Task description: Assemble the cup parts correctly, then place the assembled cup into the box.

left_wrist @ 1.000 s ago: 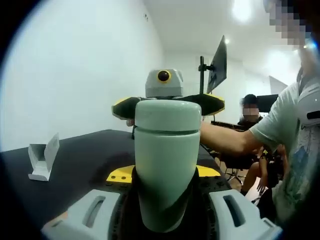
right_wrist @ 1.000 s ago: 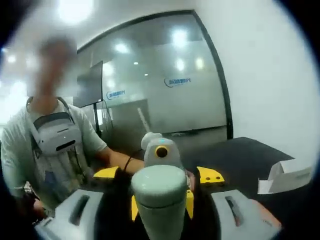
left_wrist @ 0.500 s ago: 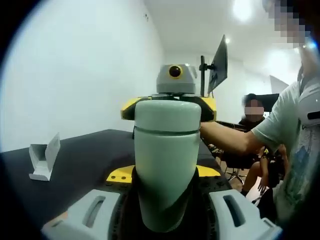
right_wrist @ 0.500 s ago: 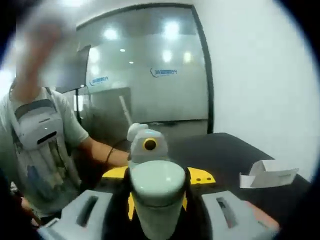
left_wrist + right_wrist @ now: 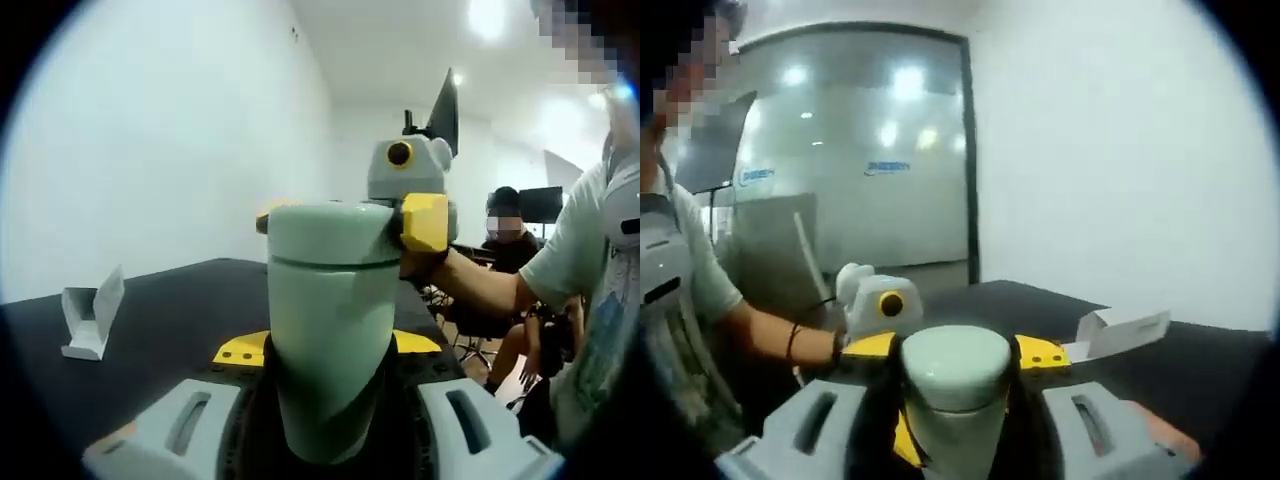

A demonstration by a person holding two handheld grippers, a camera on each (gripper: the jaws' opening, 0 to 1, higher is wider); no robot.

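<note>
A pale green cup [image 5: 330, 340] stands upright between the jaws of my left gripper [image 5: 328, 346], which is shut on its body. Its lid [image 5: 330, 232] sits on top. My right gripper [image 5: 345, 218] reaches in from behind and is shut on that lid, one yellow finger [image 5: 425, 222] pressed against its right side. In the right gripper view the rounded lid [image 5: 955, 362] fills the gap in my right gripper [image 5: 955, 350]. The left gripper's yellow fingers [image 5: 902, 440] show just below it. A white open box [image 5: 88, 325] lies on the black table [image 5: 170, 320].
The white box [image 5: 1120, 330] lies to the right on the table [image 5: 1200, 360]. The person's forearm [image 5: 480, 285] stretches in from the right. Another person [image 5: 505, 230] sits at the back, near a monitor on a pole [image 5: 445, 110]. White wall to the left.
My right gripper has rolled around the lid: its camera box and yellow finger swung to the right in the left gripper view. The room has swung across the right gripper view. The cup body stayed still.
</note>
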